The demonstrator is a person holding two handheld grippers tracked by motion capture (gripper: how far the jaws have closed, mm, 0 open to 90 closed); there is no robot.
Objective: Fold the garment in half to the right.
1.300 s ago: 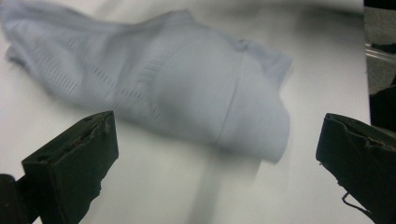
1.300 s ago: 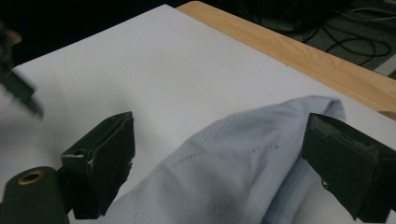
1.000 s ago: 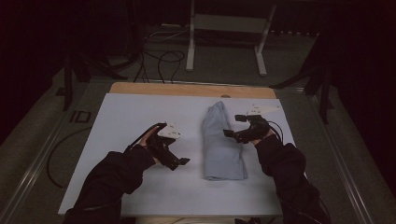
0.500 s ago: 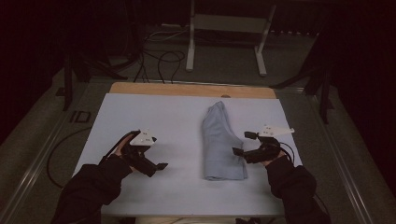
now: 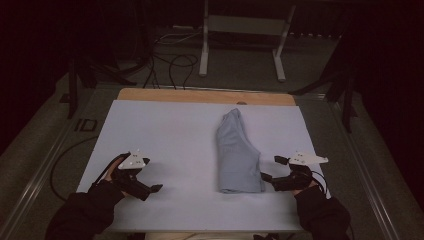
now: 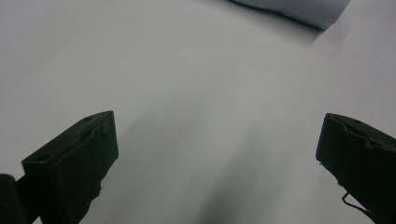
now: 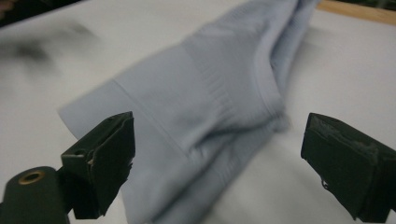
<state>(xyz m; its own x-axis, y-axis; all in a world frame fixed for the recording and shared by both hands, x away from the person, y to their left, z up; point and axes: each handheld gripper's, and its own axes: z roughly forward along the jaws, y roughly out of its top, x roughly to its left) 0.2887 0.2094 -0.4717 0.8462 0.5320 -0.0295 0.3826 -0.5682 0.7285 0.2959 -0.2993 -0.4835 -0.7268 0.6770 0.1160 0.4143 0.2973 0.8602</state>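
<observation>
A folded pale blue garment (image 5: 237, 153) lies lengthwise on the white table cover (image 5: 175, 135), right of centre. My right gripper (image 5: 273, 169) is open just off the garment's near right corner, with nothing between its jaws. In the right gripper view the garment (image 7: 205, 112) spreads ahead of my right gripper (image 7: 217, 163), whose jaws stand wide apart. My left gripper (image 5: 150, 180) rests open near the front left of the table, well away from the garment. The left gripper view has bare white cover between the jaws of my left gripper (image 6: 217, 154) and a corner of the garment (image 6: 299, 8) at the top.
A wooden strip (image 5: 205, 96) runs along the table's far edge. Beyond it on the dark floor stand a metal frame (image 5: 245, 30) and loose cables (image 5: 170, 62). Dark stands flank the table on both sides.
Both grippers have drawn back toward the near edge of the table. The left one moved left and away from the garment; the right one came off the garment to its near right corner.
</observation>
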